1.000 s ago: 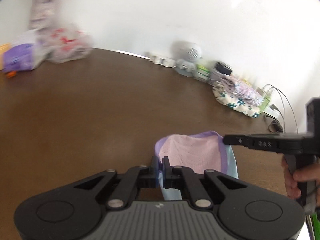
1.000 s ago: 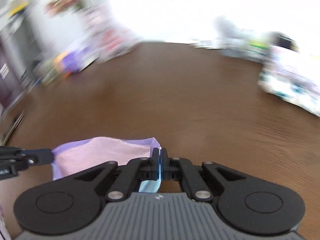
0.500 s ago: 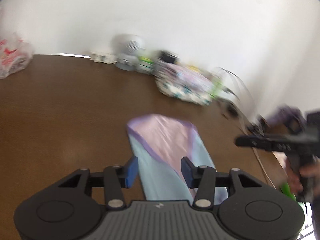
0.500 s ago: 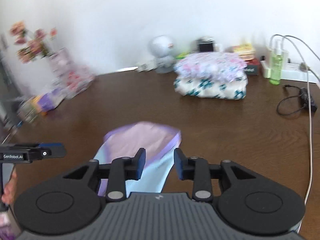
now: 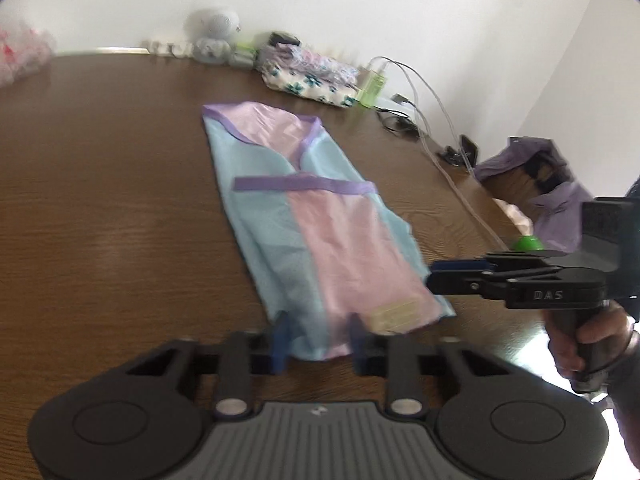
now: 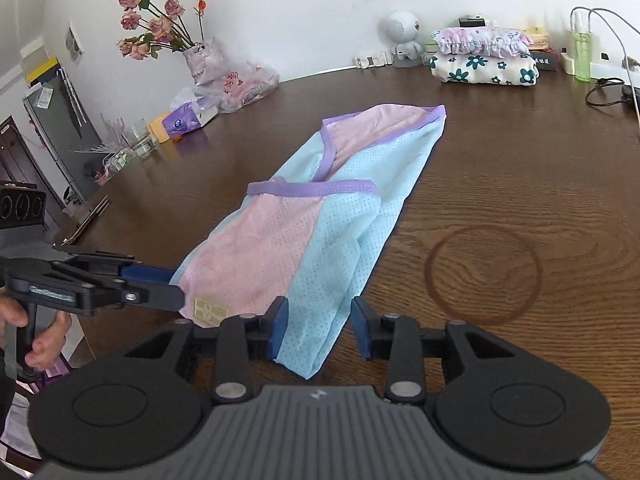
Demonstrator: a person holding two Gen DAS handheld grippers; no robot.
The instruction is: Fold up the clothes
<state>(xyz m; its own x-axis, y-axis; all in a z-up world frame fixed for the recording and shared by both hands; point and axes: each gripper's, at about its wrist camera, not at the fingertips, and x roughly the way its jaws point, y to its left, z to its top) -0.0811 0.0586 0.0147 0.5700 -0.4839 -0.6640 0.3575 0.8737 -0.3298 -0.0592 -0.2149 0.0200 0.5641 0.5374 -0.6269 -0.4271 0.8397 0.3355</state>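
I find the left tongs point(image 5: 318, 338) released: the blue pads stand apart on either side of the near hem, pressing nothing, though the jaws have just been closing with that hem between them. The right tongs point(image 6: 318, 328) are likewise released, jaws having just been opening, their pads point(image 6: 279, 330) flanking the near corner of the cloth without pinching it.

The task's thing, a light blue and pink mesh garment with purple banding point(image 5: 316, 216), lies flat on the dark brown wooden table point(image 5: 100, 200), its near end directly at both sets of fingertips. Its long axis runs straight away from the tongs toward the far wall, the purple-edged opening at the far end. From the left tongs the right tongs point(image 5: 460, 278) sit just beside the garment's right near corner; from the right tongs the left tongs point(image 6: 156, 286) touch or nearly touch the pink left edge by the small beige label point(image 6: 210, 310).

Both hands are equally near the near hem, one per corner. I judge the coming move turns on this: the fold must carry the near end along the long axis toward the far end.

Beyond the garment, well apart, a stack of floral folded fabrics point(image 6: 484, 60) sits by the wall.
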